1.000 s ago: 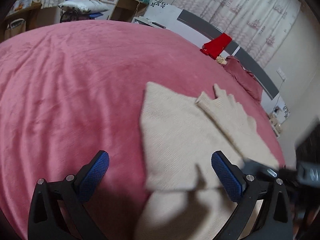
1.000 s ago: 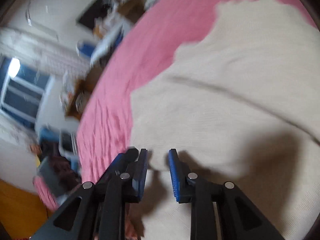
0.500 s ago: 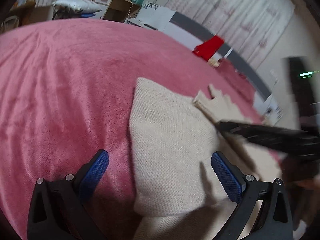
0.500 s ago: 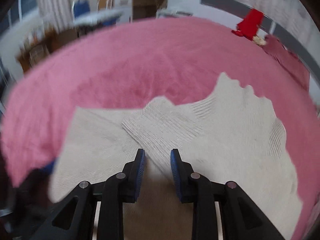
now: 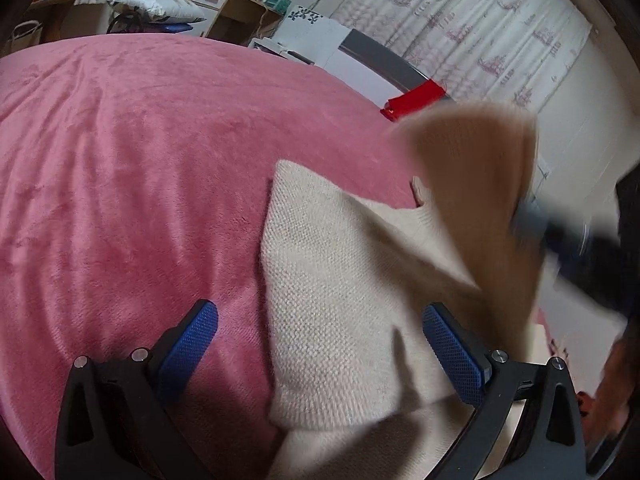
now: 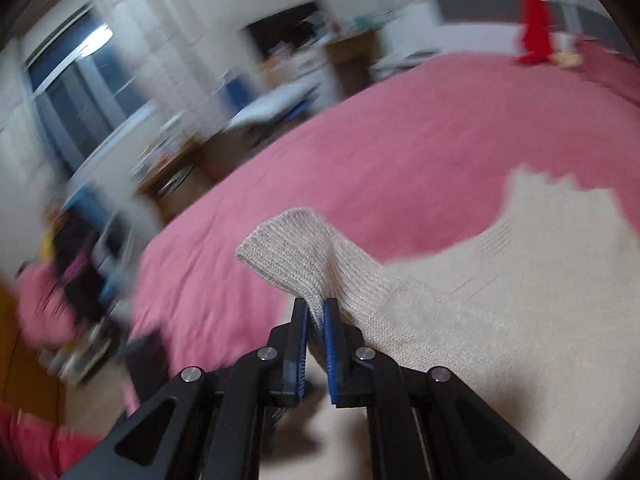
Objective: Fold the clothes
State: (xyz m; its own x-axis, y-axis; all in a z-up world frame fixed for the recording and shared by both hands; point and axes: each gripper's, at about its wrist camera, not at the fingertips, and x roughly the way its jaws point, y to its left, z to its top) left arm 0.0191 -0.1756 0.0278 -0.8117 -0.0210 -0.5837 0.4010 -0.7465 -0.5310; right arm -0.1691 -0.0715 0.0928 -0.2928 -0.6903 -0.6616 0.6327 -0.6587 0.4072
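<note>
A cream knit sweater (image 5: 344,280) lies on a pink bed cover (image 5: 128,168). My left gripper (image 5: 316,340) hovers open just above the sweater's left edge, with nothing between its blue pads. One sleeve (image 5: 480,184) is lifted off the sweater, blurred, at the right of the left wrist view. In the right wrist view my right gripper (image 6: 316,320) is shut on the ribbed cuff (image 6: 292,256) of that sleeve, and the sweater body (image 6: 520,300) spreads out to the right below it.
A red cloth (image 5: 416,100) hangs on the grey headboard (image 5: 380,60) at the far side of the bed. Desks, a pillow (image 5: 156,6) and clutter stand beyond the bed's far left edge. Curtains (image 5: 480,28) cover the back wall.
My right gripper has closed on the sleeve cuff and lifted it off the sweater. The left gripper has stayed open and almost still.
</note>
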